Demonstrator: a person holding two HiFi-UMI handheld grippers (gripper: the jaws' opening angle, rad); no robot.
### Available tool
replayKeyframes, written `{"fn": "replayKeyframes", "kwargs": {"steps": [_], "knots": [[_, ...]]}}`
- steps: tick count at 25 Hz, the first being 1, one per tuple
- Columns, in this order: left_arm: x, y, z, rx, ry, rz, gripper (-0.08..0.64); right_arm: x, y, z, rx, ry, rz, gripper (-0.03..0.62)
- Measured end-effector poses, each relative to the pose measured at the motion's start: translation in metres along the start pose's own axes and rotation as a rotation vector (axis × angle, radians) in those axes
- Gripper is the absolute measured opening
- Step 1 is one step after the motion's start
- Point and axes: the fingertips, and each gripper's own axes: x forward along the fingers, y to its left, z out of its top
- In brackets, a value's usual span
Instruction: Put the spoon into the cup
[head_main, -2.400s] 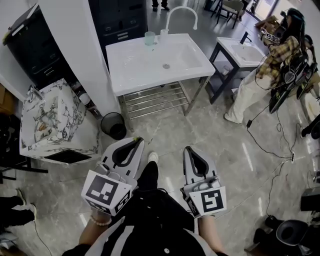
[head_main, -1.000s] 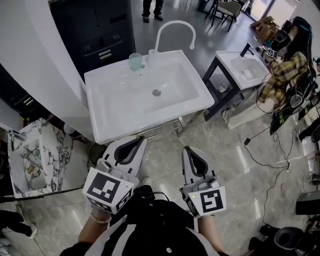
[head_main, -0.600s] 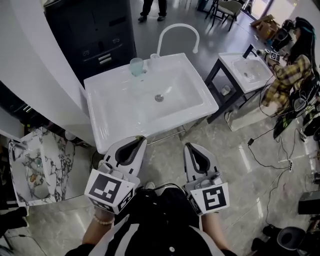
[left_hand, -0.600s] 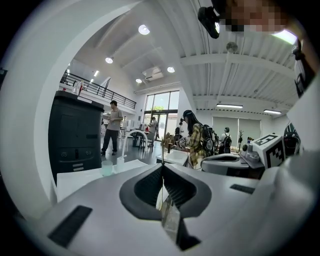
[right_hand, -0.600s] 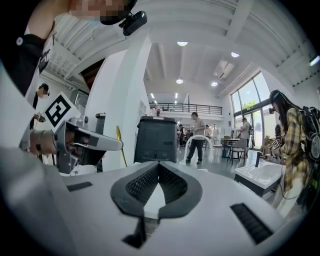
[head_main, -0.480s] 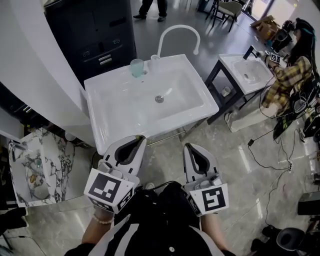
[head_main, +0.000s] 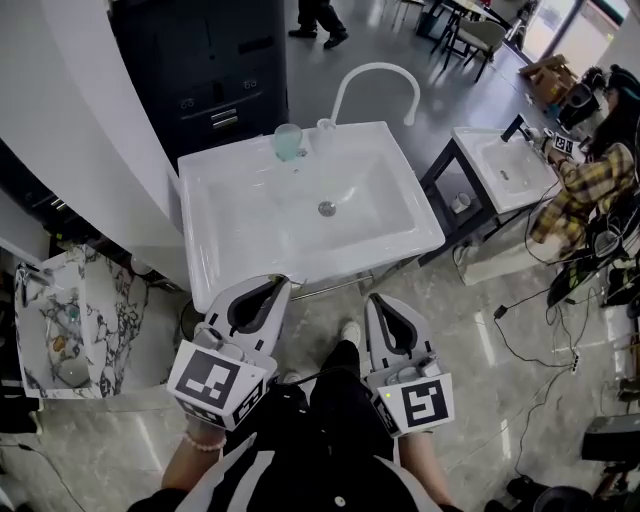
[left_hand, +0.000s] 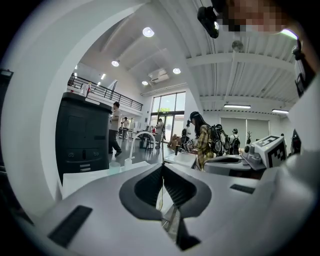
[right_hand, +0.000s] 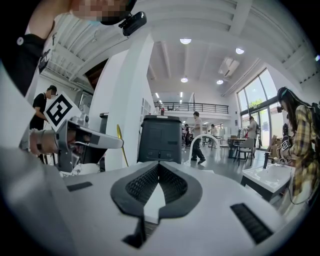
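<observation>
A pale green glass cup stands on the back rim of the white sink, left of the curved white faucet. A faint pale streak lies in the basin right of the drain; I cannot tell if it is the spoon. My left gripper and right gripper hover side by side just short of the sink's front edge, both shut and empty. In the left gripper view the cup shows far beyond the shut jaws. The right gripper view shows the faucet ahead.
A dark cabinet stands behind the sink and a white wall to its left. A marble-topped table is at the left. At the right are a smaller sink, a person in a plaid shirt and cables on the floor.
Both grippers have moved forward towards the sink, whose front edge now lies just beyond their tips. Both stay shut and empty.
</observation>
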Motion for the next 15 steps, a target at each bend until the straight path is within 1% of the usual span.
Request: {"fn": "replayKeyframes", "kwargs": {"steps": [5,9,12,15], "knots": [[0.014,0.004,0.001,0.001,0.004,0.042,0.005,0.013,-0.014,-0.013,-0.006,0.034,0.053,0.0],[0.03,0.008,0.003,0.001,0.008,0.083,0.005,0.03,-0.029,-0.007,0.005,-0.01,0.09,0.0],[0.045,0.014,0.009,-0.004,0.009,0.116,0.005,0.045,-0.044,-0.002,0.009,-0.007,0.119,0.0],[0.061,0.02,0.016,-0.011,0.011,0.154,0.004,0.061,-0.063,-0.001,-0.01,-0.004,0.157,0.0]]}}
